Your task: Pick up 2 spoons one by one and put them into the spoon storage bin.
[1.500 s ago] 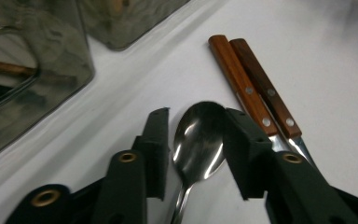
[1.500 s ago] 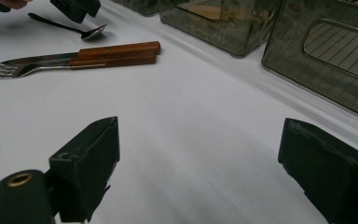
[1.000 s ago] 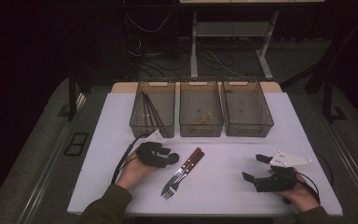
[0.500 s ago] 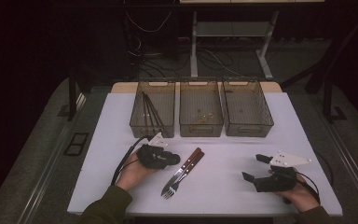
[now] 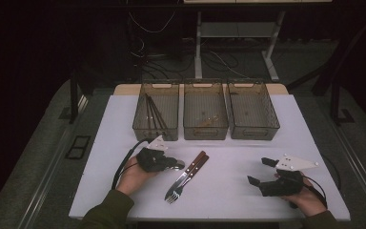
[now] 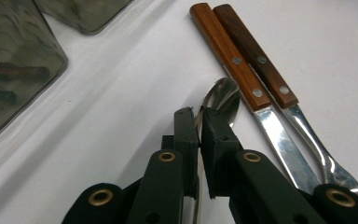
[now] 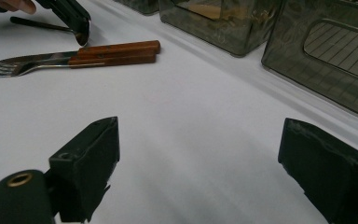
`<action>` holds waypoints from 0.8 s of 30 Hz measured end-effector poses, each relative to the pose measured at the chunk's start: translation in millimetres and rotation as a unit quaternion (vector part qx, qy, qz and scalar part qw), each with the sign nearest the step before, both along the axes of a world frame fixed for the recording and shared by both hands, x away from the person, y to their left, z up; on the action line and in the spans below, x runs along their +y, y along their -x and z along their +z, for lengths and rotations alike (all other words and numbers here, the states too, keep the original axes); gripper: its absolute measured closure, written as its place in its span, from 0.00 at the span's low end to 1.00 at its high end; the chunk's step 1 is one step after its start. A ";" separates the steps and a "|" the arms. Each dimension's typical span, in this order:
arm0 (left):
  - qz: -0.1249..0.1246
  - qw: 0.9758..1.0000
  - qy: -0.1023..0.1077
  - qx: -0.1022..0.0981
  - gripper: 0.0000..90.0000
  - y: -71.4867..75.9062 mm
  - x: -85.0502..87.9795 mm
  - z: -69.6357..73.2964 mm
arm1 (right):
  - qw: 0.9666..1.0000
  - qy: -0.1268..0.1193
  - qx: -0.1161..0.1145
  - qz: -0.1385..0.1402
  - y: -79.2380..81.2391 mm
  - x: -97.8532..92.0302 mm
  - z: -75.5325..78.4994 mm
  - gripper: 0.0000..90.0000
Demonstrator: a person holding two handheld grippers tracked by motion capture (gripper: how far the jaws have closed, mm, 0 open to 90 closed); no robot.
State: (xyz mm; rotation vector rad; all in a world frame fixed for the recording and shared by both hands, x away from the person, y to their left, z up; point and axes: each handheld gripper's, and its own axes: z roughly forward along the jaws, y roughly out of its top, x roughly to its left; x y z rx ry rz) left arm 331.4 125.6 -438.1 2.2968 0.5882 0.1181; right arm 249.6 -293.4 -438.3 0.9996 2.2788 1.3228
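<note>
Spoon (image 6: 221, 95) pinched in left tool (image 6: 198, 114), two wooden-handled utensils (image 5: 187, 176) beside, three bins (image 5: 206, 110), right tool (image 5: 261, 171) spread.

Black two-jaw left gripper (image 6: 198, 123), brass-coloured rivets at joints; right gripper (image 5: 262, 171) carries grey three-cornered plate; black trailing cables; olive-green sleeves (image 5: 109, 211)

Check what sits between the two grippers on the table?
In the high view, two wood-handled forks lie side by side between the left gripper and right gripper; the rest is bare white tabletop.
</note>
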 end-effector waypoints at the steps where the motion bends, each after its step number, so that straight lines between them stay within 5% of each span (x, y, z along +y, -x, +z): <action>1: -0.002 1.000 0.000 0.000 0.95 0.2 0.1 0.1 | 1.000 0.000 0.000 0.000 0.0 -0.1 0.0 0.14; 14: -0.022 1.000 0.004 0.004 0.99 2.6 -0.2 3.0 | 1.000 0.000 -0.001 0.000 0.1 -0.3 0.2 0.14; 24: -0.006 1.000 0.008 0.018 0.99 0.7 0.9 3.8 | 1.000 -0.001 0.000 -0.001 0.3 -0.4 0.4 0.14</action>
